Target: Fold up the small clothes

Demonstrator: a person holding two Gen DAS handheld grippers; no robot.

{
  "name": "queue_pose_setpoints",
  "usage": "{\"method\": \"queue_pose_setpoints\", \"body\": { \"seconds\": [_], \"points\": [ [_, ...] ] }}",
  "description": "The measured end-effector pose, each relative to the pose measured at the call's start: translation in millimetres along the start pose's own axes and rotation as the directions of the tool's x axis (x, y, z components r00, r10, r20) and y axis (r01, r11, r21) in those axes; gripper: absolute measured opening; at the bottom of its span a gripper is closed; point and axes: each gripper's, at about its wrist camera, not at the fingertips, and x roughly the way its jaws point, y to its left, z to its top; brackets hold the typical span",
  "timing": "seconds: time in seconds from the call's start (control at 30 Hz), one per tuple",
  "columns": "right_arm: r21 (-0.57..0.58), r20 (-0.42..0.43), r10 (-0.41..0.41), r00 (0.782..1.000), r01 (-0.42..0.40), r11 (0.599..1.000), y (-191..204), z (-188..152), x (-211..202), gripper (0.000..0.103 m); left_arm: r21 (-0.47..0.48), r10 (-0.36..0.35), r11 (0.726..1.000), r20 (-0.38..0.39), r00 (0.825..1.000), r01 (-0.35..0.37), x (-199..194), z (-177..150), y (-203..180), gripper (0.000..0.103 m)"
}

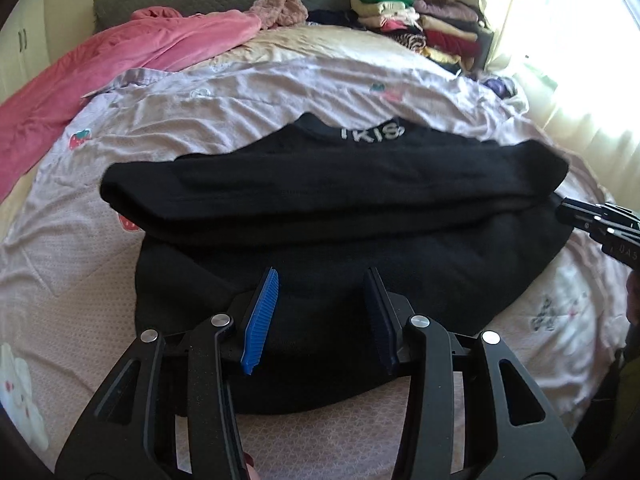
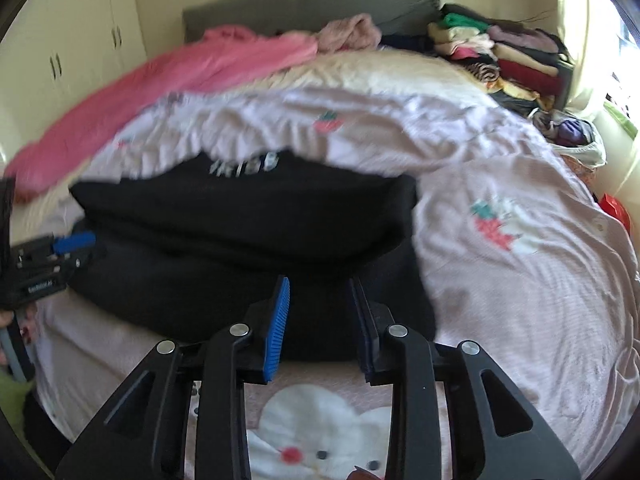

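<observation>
Left claw (image 1: 322,312) and right claw (image 2: 320,316) both parted and empty above the near hem of the black top (image 1: 320,200), folded across itself on the pink strawberry-print bed cover (image 1: 240,100), stacked folded clothes (image 1: 420,24) at the far corner.

Black garment (image 1: 328,208), knit, white lettering at collar, partly legible. Lies flat on bed, collar on far side; upper part folded over lower, forming thick band across w/ single layer nearer.
</observation>
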Motion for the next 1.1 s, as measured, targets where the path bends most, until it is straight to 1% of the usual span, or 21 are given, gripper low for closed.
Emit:
{"method": "queue_pose_setpoints", "body": {
  "seconds": [0.07,0.17,0.3,0.4,0.47,0.57,0.63,0.77,0.87,0.9,1.0,1.07,1.1],
  "points": [
    [-0.026,-0.032,-0.043,0.999,0.042,0.999,8.2,-2.3,14.5,0.028,0.014,0.02,1.0,-0.003,1.0,-0.02,6.4,-0.8,-0.3,0.036],
    [-0.025,-0.031,-0.077,0.996,0.077,0.997,10.1,-1.1,26.6,0.028,0.014,0.032,0.999,0.012,0.999,-0.033,10.8,3.8,0.6,0.036],
    [0.004,-0.017,-0.08,0.997,0.08,0.997,2.5,8.3,32.3,0.028,0.002,0.037,0.999,0.022,0.999,-0.037,15.7,16.1,6.3,0.036],
    [0.02,-0.024,-0.074,0.997,0.074,0.997,-4.5,20.4,41.4,0.028,0.019,0.032,0.999,0.008,0.999,-0.032,21.2,25.0,8.3,0.038],
    [0.017,-0.025,-0.081,0.996,0.082,0.997,-6.3,29.4,46.7,0.028,0.011,0.024,1.0,0.004,1.0,-0.024,23.8,30.3,12.3,0.039],
    [0.019,-0.012,-0.088,0.996,0.088,0.996,-9.2,43.8,53.3,0.028,-0.016,0.018,1.0,0.009,1.0,-0.018,26.2,40.5,22.2,0.039],
    [0.029,-0.002,-0.092,0.996,0.092,0.995,-12.0,54.9,58.7,0.028,-0.034,0.035,0.999,0.01,0.999,-0.035,29.3,46.0,30.6,0.039],
    [0.051,0.026,-0.095,0.995,0.093,0.994,-16.4,74.3,67.2,0.028,-0.093,0.039,0.995,0.013,0.999,-0.038,36.6,57.6,50.7,0.04],
    [0.059,0.064,-0.11,0.992,0.106,0.993,-22.6,83.3,67.0,0.028,-0.145,0.04,0.989,0.071,0.997,-0.029,29.5,65.6,66.5,0.04],
    [0.065,0.083,-0.116,0.99,0.111,0.992,-26.9,85.3,65.4,0.028,-0.163,0.044,0.986,0.087,0.995,-0.029,26.5,66.4,70.6,0.042],
    [0.082,0.096,-0.135,0.986,0.128,0.988,-37.5,88.4,65.6,0.028,-0.224,0.063,0.974,0.133,0.989,-0.032,16.8,70.0,86.8,0.045],
    [0.1,0.095,-0.154,0.983,0.145,0.984,-47.0,90.8,66.4,0.028,-0.249,0.077,0.968,0.149,0.986,-0.038,12.5,71.0,93.7,0.046],
    [0.107,0.094,-0.161,0.982,0.151,0.983,-50.4,91.4,67.0,0.028,-0.262,0.08,0.964,0.15,0.985,-0.039,11.1,71.5,97.4,0.048]
  ]
}}
